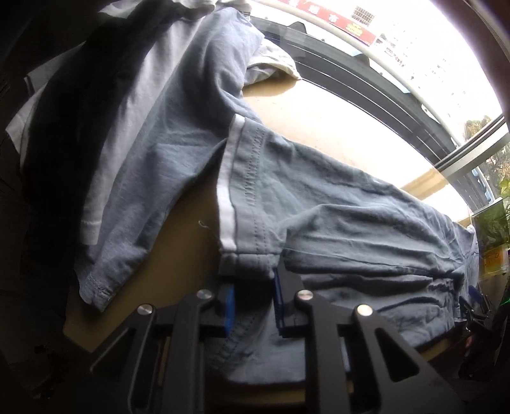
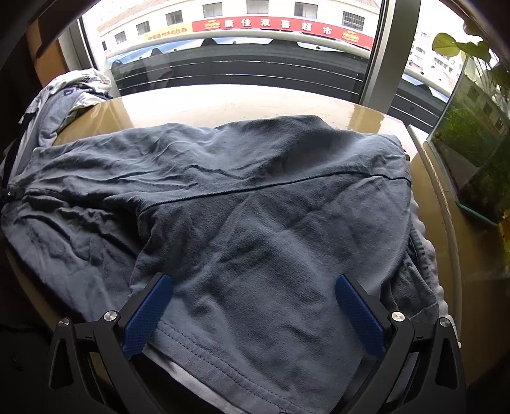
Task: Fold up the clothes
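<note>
right wrist, shirt (image 2: 242, 203) under hand-held gripper (image 2: 255, 315) (jaws spread)

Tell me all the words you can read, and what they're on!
"康佳双喜超市": white letters on the red shop sign across the street.
Yellow banner beside it: too small to read.
Yellow tag by the glass tank: blurred.
Grey shirt: no words.

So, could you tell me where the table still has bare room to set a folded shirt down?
The far strip of table between the blue-grey shirt and the window is bare. Left is crowded by the clothes pile; right is hemmed by the glass tank.
</note>
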Available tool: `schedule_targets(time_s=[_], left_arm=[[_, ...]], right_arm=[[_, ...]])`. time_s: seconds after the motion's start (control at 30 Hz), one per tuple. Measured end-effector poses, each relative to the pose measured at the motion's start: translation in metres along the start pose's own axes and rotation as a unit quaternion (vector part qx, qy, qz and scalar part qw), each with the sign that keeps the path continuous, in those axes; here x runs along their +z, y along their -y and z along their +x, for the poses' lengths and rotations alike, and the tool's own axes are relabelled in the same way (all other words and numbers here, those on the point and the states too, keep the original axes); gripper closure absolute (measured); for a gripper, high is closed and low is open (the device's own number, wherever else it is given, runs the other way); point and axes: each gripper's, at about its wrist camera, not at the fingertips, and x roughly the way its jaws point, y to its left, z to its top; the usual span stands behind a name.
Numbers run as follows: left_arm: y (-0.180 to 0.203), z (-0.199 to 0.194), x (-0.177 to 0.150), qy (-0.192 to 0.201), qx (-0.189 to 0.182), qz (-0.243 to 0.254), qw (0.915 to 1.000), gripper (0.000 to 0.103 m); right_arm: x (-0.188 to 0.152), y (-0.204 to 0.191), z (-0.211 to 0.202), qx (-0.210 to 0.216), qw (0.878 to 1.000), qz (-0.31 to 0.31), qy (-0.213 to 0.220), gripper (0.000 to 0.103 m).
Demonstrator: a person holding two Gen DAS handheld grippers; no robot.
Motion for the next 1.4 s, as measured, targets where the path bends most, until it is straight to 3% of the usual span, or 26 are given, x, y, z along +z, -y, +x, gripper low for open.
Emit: schedule_targets(time_s=[0.2,0.33,0.5,0.67,0.8,0.83,0.9,0.97,1.03,1.1,1.17,1.27,1.3,1.4], left_arm=[[-0.002,-0.004,0.002,0.003,-0.019,-0.012,0.9997,0.087],[0.020,-0.019,0.007,0.010,-0.017,0.016,0.9997,0.087],[0.087,-0.041,0.004,0.034,0.002,0.070,0.9969,0.087],[0.192,-0.035,-0.015,0.041,0.010,0.138,0.9895,0.087],[0.264,0.015,-0.042,-0.021,0.015,0.184,0.9826,0.085],[0.272,0.030,-0.049,-0.040,0.031,0.185,0.9815,0.080],[0.276,0.037,-0.057,-0.049,0.052,0.174,0.9822,0.077],[0.276,0.032,-0.062,-0.050,0.062,0.161,0.9838,0.066],[0.275,0.007,-0.062,-0.032,0.025,0.155,0.9871,0.048],[0.277,-0.016,-0.062,-0.011,-0.004,0.156,0.9876,0.031],[0.280,-0.036,-0.063,0.020,-0.006,0.169,0.9854,0.031],[0.262,-0.042,-0.065,0.041,0.036,0.176,0.9828,0.029],[0.249,-0.037,-0.063,0.034,0.038,0.161,0.9857,0.030],[0.229,-0.018,-0.072,0.011,-0.016,0.152,0.9882,0.031]], right_arm=[[0.002,-0.002,0.000,-0.006,1.000,0.009,-0.004,0.000],[0.003,-0.002,0.000,-0.004,1.000,0.015,-0.010,0.000],[0.003,0.003,-0.018,0.043,0.999,0.008,0.019,0.006],[0.008,0.018,-0.035,0.144,0.989,-0.002,0.037,0.006],[-0.001,0.033,-0.031,0.200,0.980,-0.004,0.024,0.006],[-0.002,0.036,-0.028,0.210,0.978,-0.005,0.017,0.006],[-0.004,0.041,-0.029,0.206,0.978,-0.010,0.025,0.006],[-0.001,0.045,-0.030,0.220,0.975,-0.019,0.028,0.006],[0.003,0.048,-0.032,0.223,0.974,-0.022,0.036,0.006],[0.010,0.048,-0.032,0.254,0.966,-0.029,0.036,0.006],[0.020,0.042,-0.034,0.250,0.966,-0.037,0.048,0.006],[0.044,0.024,-0.041,0.271,0.957,-0.078,0.065,0.006],[0.053,0.017,-0.043,0.273,0.954,-0.096,0.072,0.006],[0.082,-0.010,-0.044,0.282,0.946,-0.142,0.077,0.006]])
